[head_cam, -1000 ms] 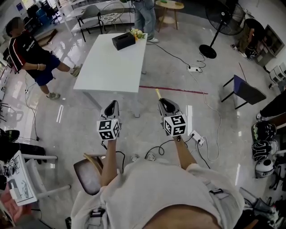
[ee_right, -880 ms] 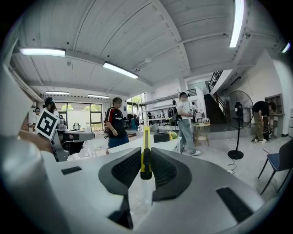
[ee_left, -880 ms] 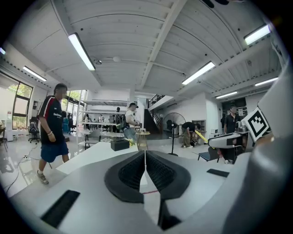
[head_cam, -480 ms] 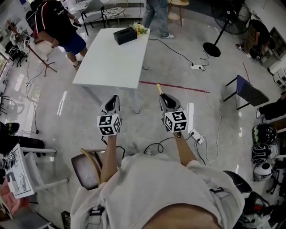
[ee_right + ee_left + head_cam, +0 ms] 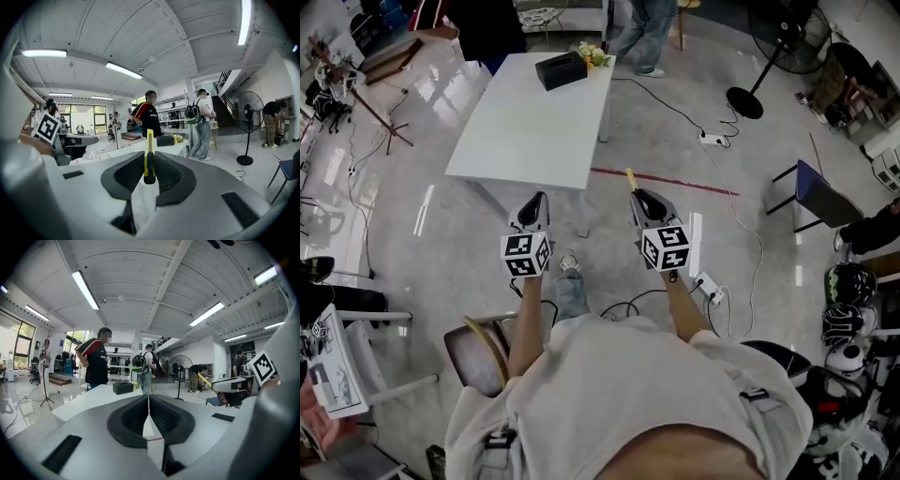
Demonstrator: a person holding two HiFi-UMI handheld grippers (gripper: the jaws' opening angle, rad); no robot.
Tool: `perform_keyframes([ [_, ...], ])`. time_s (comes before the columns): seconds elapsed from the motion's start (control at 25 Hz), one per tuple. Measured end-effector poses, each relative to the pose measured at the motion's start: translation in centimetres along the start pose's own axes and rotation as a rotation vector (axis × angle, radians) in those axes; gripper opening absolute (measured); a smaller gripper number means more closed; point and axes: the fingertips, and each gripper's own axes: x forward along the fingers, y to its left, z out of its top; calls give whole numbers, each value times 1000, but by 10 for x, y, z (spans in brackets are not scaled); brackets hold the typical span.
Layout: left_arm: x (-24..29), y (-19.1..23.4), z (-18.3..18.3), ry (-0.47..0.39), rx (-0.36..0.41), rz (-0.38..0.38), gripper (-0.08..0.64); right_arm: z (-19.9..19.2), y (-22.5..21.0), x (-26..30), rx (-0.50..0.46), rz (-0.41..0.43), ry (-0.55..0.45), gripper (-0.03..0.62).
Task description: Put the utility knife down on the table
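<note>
My right gripper (image 5: pixel 637 196) is shut on a yellow utility knife (image 5: pixel 630 176), whose tip pokes out ahead of the jaws. The right gripper view shows the knife (image 5: pixel 149 157) standing upright, pinched between the two dark pads. A white table (image 5: pixel 534 117) lies just ahead of both grippers, its near edge a short way beyond them. Beside the right one, my left gripper (image 5: pixel 535 200) is shut with nothing in it; in the left gripper view its pads (image 5: pixel 140 411) meet, and the table (image 5: pixel 89 399) stretches beyond them.
A black box (image 5: pixel 560 71) and flowers (image 5: pixel 592 58) sit at the table's far end, with people standing behind it. On the floor are a red line (image 5: pixel 666 183), cables and a power strip (image 5: pixel 710 142). A fan (image 5: pixel 769 47) and a blue chair (image 5: pixel 820 192) stand at the right.
Both grippers have moved forward toward the table's near edge, the knife still held. A person in black has walked from the left round to the table's far end.
</note>
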Motion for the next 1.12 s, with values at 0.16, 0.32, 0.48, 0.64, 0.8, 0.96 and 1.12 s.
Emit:
perform_keyframes([
  [0.16,26,12,1,-3,-1,-11,26,2,-10,23,-2,-10,5,83],
  [0.32,52,27,3,-8,-7,-33,26,5,-15,46,-14,-25,12,83],
  [0.48,76,44,13,-7,-17,-51,26,17,-18,71,-16,-42,20,83],
  [0.64,114,67,25,0,-24,-68,26,31,-30,111,-15,-56,30,83],
  [0.8,147,92,35,4,-24,-83,26,43,-37,147,-10,-74,32,83],
  [0.96,176,110,42,5,-28,-108,26,51,-41,175,-4,-96,35,83],
  [1.12,204,131,45,8,-30,-132,26,58,-43,208,-6,-114,37,83],
])
